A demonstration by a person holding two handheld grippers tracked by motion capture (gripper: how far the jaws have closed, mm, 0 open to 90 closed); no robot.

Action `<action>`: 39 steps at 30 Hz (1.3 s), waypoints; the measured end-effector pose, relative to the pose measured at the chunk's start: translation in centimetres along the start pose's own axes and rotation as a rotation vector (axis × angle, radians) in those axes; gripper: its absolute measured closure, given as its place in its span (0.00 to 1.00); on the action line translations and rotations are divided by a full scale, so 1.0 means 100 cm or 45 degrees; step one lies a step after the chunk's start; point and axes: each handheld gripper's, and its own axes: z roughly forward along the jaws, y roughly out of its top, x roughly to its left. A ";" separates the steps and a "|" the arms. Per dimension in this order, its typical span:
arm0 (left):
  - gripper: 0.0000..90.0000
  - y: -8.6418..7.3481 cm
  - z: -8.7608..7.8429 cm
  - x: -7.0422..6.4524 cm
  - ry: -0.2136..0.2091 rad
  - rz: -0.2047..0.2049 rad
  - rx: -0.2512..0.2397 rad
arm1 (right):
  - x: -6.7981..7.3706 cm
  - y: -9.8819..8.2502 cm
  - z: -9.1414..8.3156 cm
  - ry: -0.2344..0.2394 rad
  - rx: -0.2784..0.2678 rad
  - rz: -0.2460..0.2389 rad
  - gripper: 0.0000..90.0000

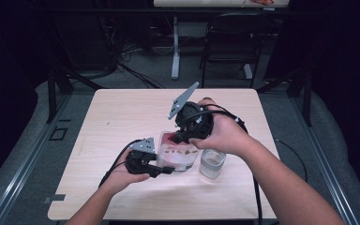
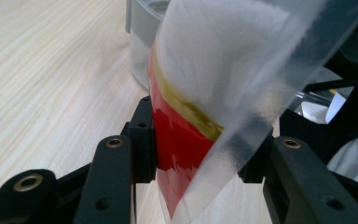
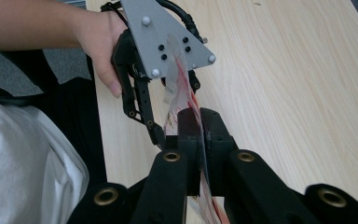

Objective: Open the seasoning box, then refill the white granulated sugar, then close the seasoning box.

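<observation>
Both grippers are on one clear plastic pouch near the table's centre. My right gripper, matte black with brass-coloured pivot pins, has its flat pads pressed together on the pouch's thin edge, at 12 o'clock of the pouch in the high view. My left gripper stands at 9 o'clock of the pouch; its jaws are part-way apart, with the pouch's lower corner between them. The left-hand pad touches the film; whether the other pad presses on it I cannot tell. That film is glossy and translucent, banded red with a yellow stripe, frosted white above. A grey three-cornered plate with round fasteners tops the left gripper. A clear square-sided glass stands at 4 o'clock, just beside the pouch. The table is pale wood-grain laminate, smooth.
</observation>
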 end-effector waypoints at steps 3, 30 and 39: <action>0.65 0.000 -0.001 0.000 -0.001 -0.005 0.027 | -0.003 -0.004 0.000 -0.002 0.000 0.009 0.98; 0.68 0.000 -0.012 0.003 0.069 0.019 0.080 | -0.012 -0.022 -0.004 -0.033 -0.014 0.075 0.97; 0.68 -0.002 -0.015 0.005 0.071 0.009 0.088 | -0.016 -0.032 -0.001 -0.040 -0.040 0.100 0.98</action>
